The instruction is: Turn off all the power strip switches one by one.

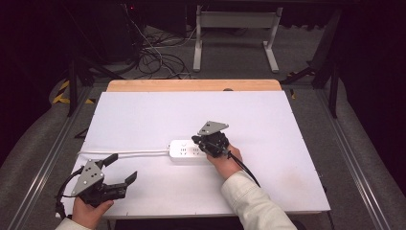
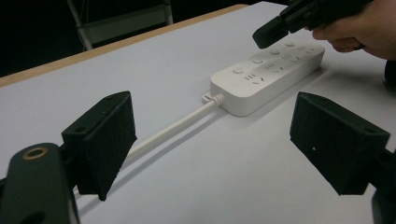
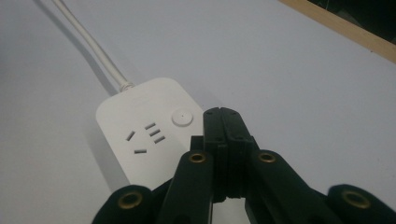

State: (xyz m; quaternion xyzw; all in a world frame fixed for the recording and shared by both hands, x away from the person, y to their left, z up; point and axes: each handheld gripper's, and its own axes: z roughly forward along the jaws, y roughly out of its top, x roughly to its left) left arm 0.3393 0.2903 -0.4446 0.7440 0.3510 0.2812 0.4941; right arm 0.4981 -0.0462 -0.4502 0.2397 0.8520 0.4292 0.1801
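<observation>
Under my right gripper [image 1: 207, 143] lay the white power strip [image 1: 187, 152], flat on the white table [image 1: 143, 115]. Right jaws were pressed together with nothing between them, tips poised over the strip's top face. From the right gripper view, the closed tips [image 3: 223, 122] sat just beside a round button [image 3: 182, 117], with a socket's slots [image 3: 145, 132] a little farther off on the same side; whether the tips touched the plastic I could not tell. The strip's cable [image 3: 93, 44] ran away from the far end of the strip [image 3: 144, 135], beyond the jaws.

My left gripper [image 1: 119, 172] sat well apart from the strip, near the table's front corner, jaws spread wide and empty. Looking along them in the left gripper view [image 2: 212, 144], the strip [image 2: 266, 77] lay ahead and between the two pads [image 2: 105, 140], and the cable [image 2: 173, 128] led from its near end back toward the left-hand pad. Beyond the strip, the right gripper [image 2: 266, 35] hung over its row of buttons, my right hand [image 2: 359, 30] behind it.
</observation>
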